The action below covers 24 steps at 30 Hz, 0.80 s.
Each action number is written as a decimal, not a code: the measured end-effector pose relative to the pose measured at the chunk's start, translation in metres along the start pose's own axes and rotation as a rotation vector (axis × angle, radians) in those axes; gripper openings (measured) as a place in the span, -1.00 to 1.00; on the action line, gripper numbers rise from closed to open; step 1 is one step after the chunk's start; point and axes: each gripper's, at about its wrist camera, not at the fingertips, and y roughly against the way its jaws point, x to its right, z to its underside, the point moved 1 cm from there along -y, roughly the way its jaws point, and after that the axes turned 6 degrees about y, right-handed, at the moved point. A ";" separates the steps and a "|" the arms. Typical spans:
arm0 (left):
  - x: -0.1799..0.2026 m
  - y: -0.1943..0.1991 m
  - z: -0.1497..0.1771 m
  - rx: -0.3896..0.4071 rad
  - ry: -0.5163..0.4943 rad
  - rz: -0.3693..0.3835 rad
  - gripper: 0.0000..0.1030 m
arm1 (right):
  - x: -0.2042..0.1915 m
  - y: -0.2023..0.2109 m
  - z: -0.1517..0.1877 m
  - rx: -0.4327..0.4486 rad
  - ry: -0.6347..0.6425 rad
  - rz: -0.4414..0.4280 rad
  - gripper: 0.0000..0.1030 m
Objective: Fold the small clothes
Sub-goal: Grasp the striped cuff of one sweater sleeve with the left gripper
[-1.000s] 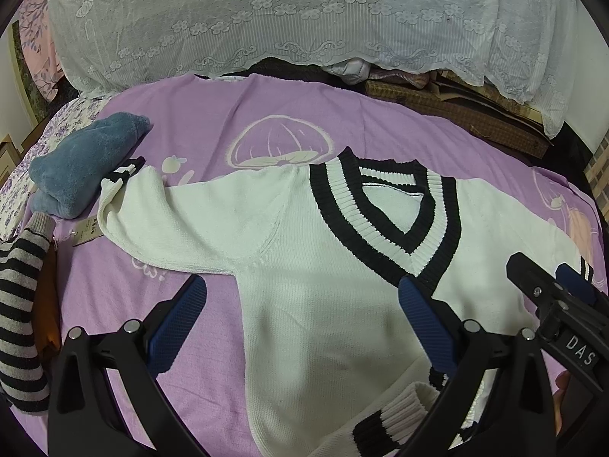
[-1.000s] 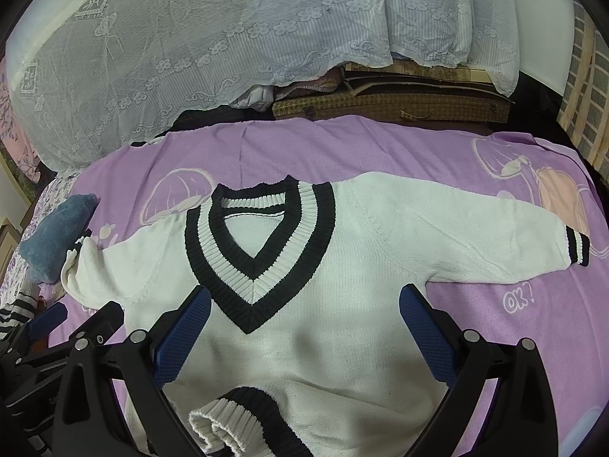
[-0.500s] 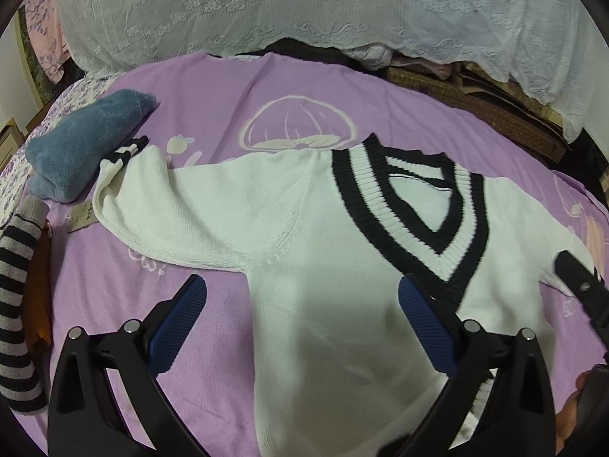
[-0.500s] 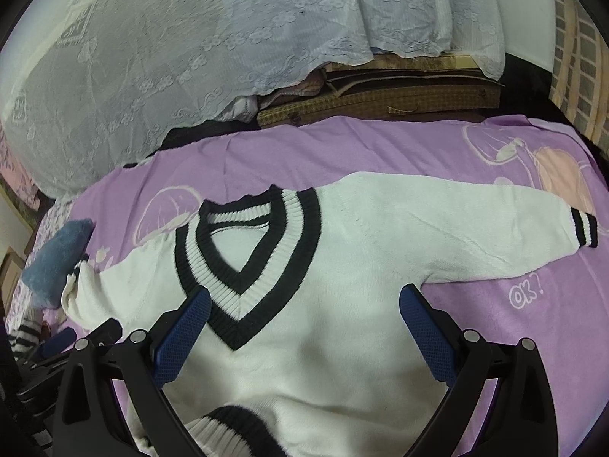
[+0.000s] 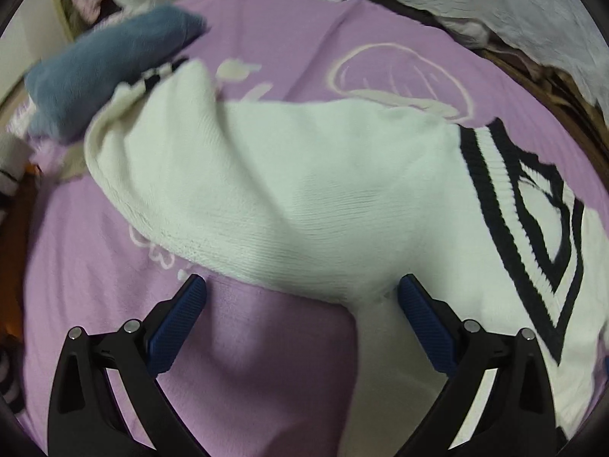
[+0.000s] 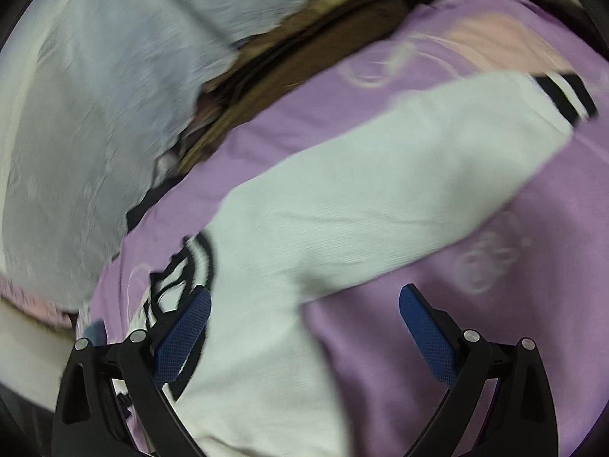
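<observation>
— Both grippers have dropped lower and swung apart since half a second ago: the left gripper (image 5: 300, 304) now faces the armpit of one sleeve, the right gripper (image 6: 304, 312) the armpit of the other. The "DAS" lettering seen earlier on the other tool is out of frame.

— Any writing readable now?

— None. The pale print on the purple bedsheet (image 5: 266, 361) near the right gripper is too blurred to read.

— Edges and room?

— Bare purple sheet lies between each pair of blue-padded fingers (image 5: 177, 323), below each sleeve's lower edge. A blue-grey plush cushion (image 5: 102, 64) sits at the left sleeve's cuff, touching or just beside it. A white lace cover (image 6: 87, 114) and brown boards (image 6: 304, 49) border the far side.

— And the garment?

— The white knit sweater with black-striped V-neck (image 5: 304, 198) lies flat on the sheet, sleeves spread outward; the right cuff's black stripes (image 6: 567, 95) reach toward the sheet's far corner.

— Jaws?

— Both pairs spread wide, holding nothing.
</observation>
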 end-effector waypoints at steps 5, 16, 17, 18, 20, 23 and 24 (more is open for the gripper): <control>-0.003 -0.008 -0.008 -0.001 0.025 0.022 0.92 | 0.058 0.003 -0.015 0.027 -0.132 0.009 0.93; 0.025 0.050 0.018 0.084 -0.169 0.140 0.91 | -0.019 0.018 0.021 -0.069 0.192 -0.157 0.93; 0.024 0.063 0.027 0.100 -0.206 0.162 0.91 | -0.041 0.025 0.038 -0.073 0.297 -0.160 0.93; 0.022 0.074 0.035 0.112 -0.237 0.177 0.91 | -0.058 0.034 0.053 -0.071 0.385 -0.158 0.93; 0.014 0.092 0.055 0.125 -0.297 0.209 0.91 | -0.080 0.052 0.084 -0.077 0.524 -0.169 0.93; -0.004 0.113 0.093 0.106 -0.391 0.248 0.91 | -0.092 0.075 0.128 -0.128 0.624 -0.191 0.93; -0.009 0.118 0.103 0.090 -0.405 0.261 0.91 | -0.092 0.079 0.136 -0.147 0.626 -0.194 0.93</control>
